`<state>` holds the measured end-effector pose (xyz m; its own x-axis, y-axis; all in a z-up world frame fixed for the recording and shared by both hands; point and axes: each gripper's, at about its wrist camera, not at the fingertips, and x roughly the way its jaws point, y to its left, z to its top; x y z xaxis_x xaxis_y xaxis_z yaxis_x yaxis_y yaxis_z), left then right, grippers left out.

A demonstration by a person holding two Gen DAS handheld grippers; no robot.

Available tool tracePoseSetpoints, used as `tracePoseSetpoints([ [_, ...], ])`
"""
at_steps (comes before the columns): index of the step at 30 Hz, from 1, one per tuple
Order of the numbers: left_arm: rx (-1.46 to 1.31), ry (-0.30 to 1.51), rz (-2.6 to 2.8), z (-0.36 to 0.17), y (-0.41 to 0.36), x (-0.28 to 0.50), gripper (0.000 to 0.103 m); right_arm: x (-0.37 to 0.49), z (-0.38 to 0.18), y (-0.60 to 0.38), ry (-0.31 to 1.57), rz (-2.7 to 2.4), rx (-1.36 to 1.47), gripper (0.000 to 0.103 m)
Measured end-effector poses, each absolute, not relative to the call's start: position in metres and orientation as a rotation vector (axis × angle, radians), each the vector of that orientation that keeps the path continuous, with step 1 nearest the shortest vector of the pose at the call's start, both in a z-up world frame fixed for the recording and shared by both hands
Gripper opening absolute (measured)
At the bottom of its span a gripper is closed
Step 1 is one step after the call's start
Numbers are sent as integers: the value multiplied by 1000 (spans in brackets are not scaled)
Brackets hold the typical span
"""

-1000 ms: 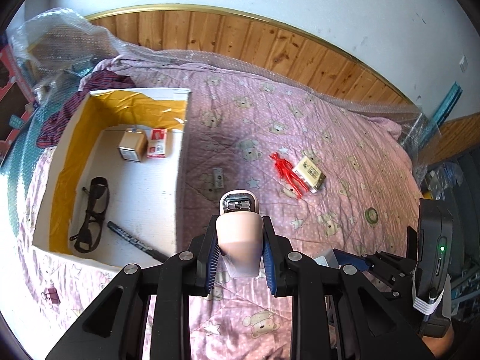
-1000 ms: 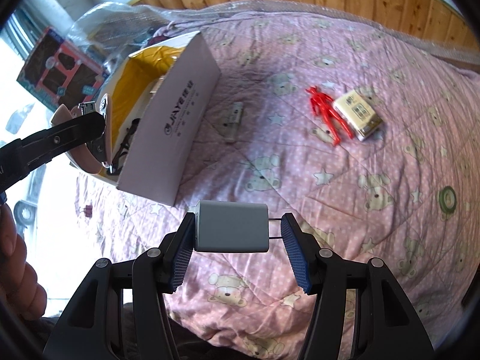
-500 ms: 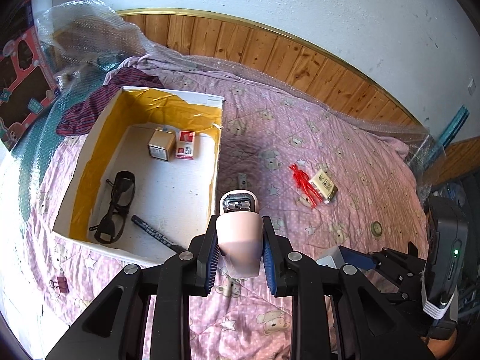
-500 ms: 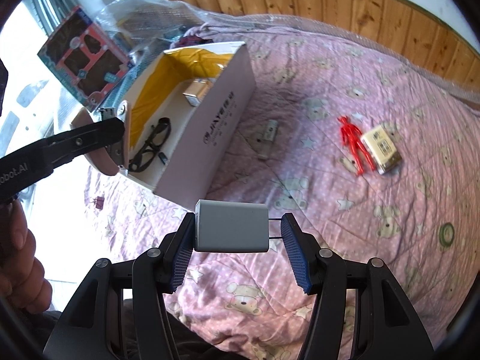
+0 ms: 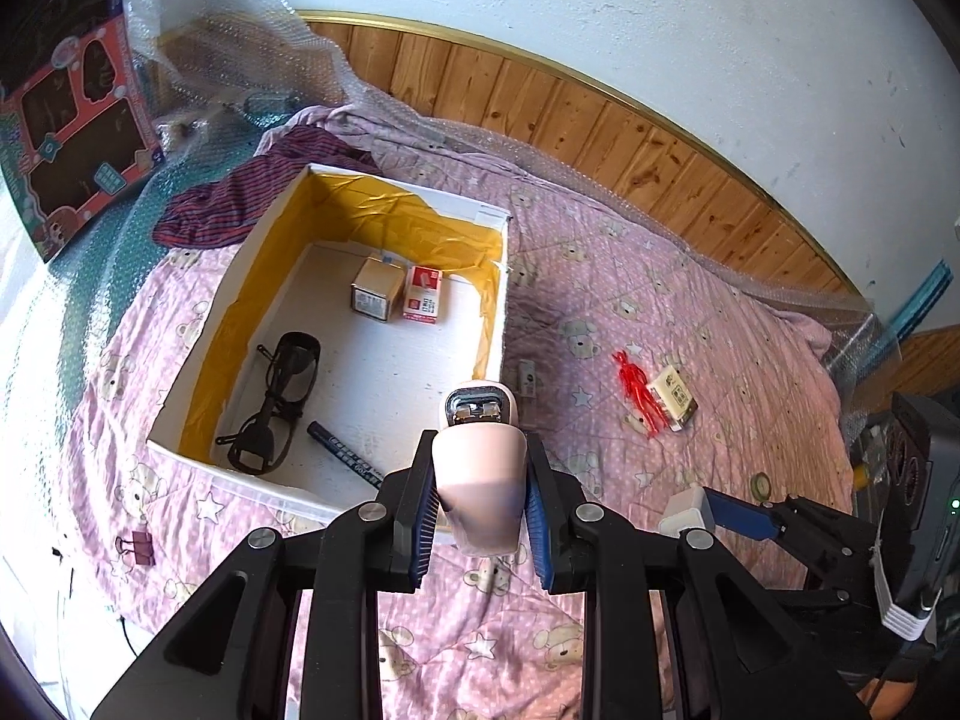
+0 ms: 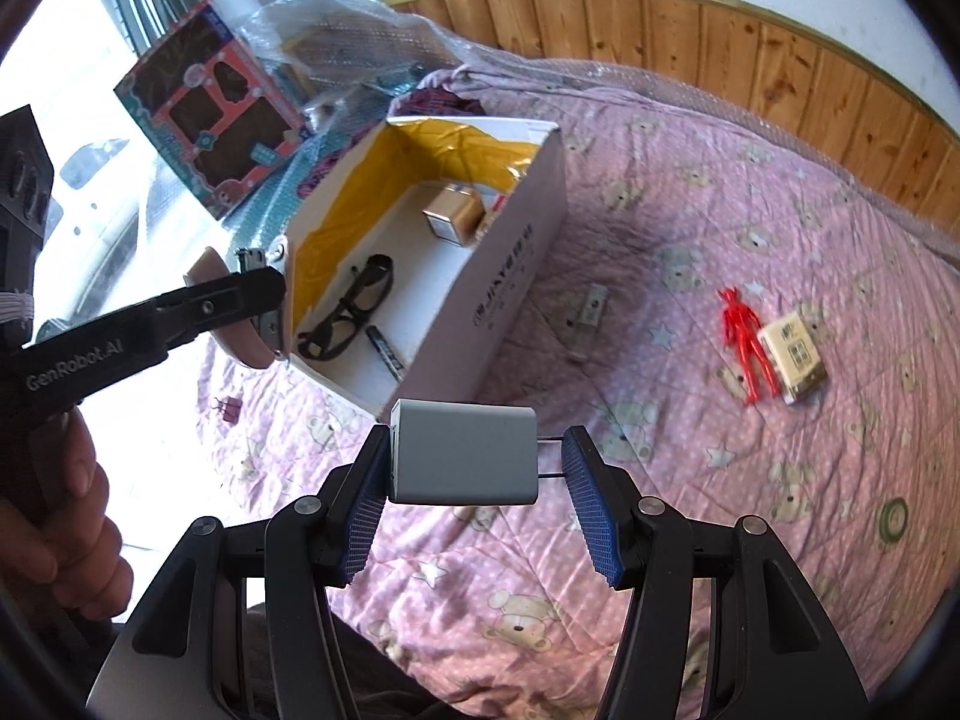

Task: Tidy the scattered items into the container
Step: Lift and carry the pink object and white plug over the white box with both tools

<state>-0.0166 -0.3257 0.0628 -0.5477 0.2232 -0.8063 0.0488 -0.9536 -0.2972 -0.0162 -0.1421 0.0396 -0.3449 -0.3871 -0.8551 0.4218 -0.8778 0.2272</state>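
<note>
Both loads have risen higher above the bed: the left gripper [image 5: 480,492], clamped on the pink stapler [image 5: 478,468], nears the white box [image 5: 498,300], while the right gripper [image 6: 474,480] grips a grey charger [image 6: 462,459].

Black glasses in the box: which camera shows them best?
The left wrist view: the glasses lie fully visible from above on the box floor. In the right wrist view they appear smaller and oblique.

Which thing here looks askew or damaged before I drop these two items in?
The box has yellow lining that is crumpled and torn along the far wall. The grey charger sits off-centre in the right gripper, only its prongs reaching one pad.
</note>
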Motion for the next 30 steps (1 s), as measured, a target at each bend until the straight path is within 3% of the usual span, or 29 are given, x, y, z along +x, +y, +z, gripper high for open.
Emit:
tracePoseSetpoints([
  [30,-1458,-553,2659,53,-355,-50,27,-63,77,-194,143,-2190,1289,60],
])
